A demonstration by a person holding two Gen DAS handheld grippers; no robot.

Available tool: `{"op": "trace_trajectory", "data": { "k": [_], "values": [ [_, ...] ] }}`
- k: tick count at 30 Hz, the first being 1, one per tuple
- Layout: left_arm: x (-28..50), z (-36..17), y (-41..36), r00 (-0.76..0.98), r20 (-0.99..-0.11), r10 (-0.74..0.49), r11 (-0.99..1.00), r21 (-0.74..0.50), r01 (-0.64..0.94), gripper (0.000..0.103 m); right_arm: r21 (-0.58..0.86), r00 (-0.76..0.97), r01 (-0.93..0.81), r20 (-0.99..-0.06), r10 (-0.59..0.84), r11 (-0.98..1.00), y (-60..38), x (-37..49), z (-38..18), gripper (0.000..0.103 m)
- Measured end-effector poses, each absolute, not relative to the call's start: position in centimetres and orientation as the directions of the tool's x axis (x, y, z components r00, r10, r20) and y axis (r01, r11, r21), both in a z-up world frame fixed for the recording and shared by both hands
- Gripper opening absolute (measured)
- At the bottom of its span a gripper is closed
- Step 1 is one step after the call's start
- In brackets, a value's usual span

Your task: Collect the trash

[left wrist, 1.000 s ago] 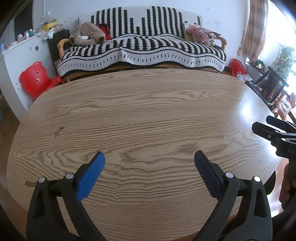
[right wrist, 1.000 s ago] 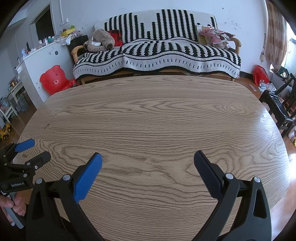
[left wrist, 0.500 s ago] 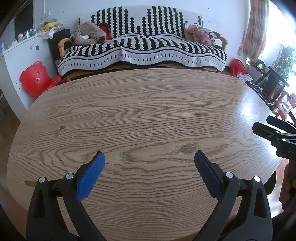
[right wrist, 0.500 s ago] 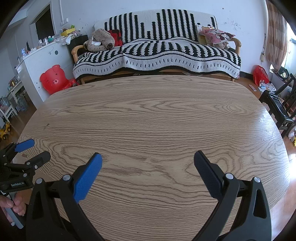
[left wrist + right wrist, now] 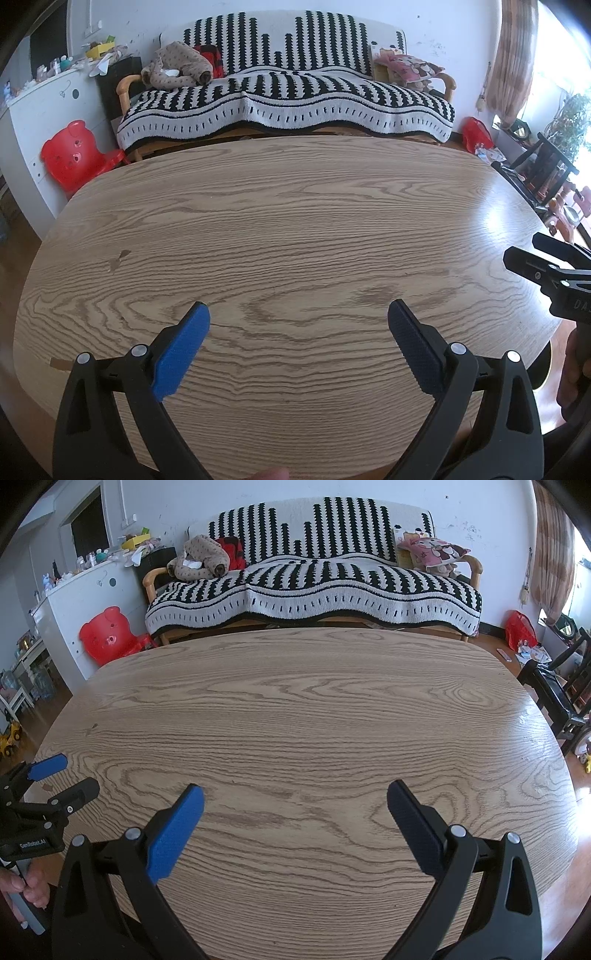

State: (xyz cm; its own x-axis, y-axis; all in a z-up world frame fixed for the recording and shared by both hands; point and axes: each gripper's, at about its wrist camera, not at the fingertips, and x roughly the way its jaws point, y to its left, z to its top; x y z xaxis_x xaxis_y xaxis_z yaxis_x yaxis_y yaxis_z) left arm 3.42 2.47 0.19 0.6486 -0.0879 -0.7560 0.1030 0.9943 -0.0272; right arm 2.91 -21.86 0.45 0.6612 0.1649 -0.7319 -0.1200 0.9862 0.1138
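My left gripper (image 5: 298, 314) is open and empty, held low over the near edge of an oval wooden table (image 5: 295, 221). My right gripper (image 5: 294, 797) is open and empty too, over the same near edge further right. Each shows in the other's view: the right gripper (image 5: 524, 251) at the right edge, the left gripper (image 5: 62, 779) at the left edge. No trash item shows on the table (image 5: 314, 709). A small dark chip (image 5: 120, 257) marks the tabletop at the left.
A sofa with a black-and-white striped blanket (image 5: 288, 99) stands beyond the table. A red pig-shaped stool (image 5: 70, 155) is at the far left by a white cabinet (image 5: 85, 602). A black chair (image 5: 554, 690) and a red bag (image 5: 521, 631) are at the right.
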Motion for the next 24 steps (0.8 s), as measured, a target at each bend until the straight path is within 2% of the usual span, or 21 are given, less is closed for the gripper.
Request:
{"op": "trace_trajectory", "data": {
  "k": [7, 16, 24],
  "values": [
    [3.52, 0.10, 2.73, 0.648, -0.755, -0.103, 0.993, -0.043, 0.107, 0.094, 0.114, 0.661, -0.120, -0.732, 0.165, 0.986, -22.00, 2.82, 0.46, 0.096],
    [3.19, 0.25, 2.56, 0.673, -0.736, -0.076, 0.995, -0.007, 0.104, 0.094, 0.115, 0.659, -0.118, -0.734, 0.165, 0.986, -22.35, 2.58, 0.26, 0.096],
    [3.77, 0.03, 2.72, 0.651, -0.756, -0.065, 0.996, -0.012, 0.085, 0.094, 0.115, 0.657, -0.117, -0.736, 0.163, 0.987, -22.62, 2.46, -0.09, 0.096]
  ]
}}
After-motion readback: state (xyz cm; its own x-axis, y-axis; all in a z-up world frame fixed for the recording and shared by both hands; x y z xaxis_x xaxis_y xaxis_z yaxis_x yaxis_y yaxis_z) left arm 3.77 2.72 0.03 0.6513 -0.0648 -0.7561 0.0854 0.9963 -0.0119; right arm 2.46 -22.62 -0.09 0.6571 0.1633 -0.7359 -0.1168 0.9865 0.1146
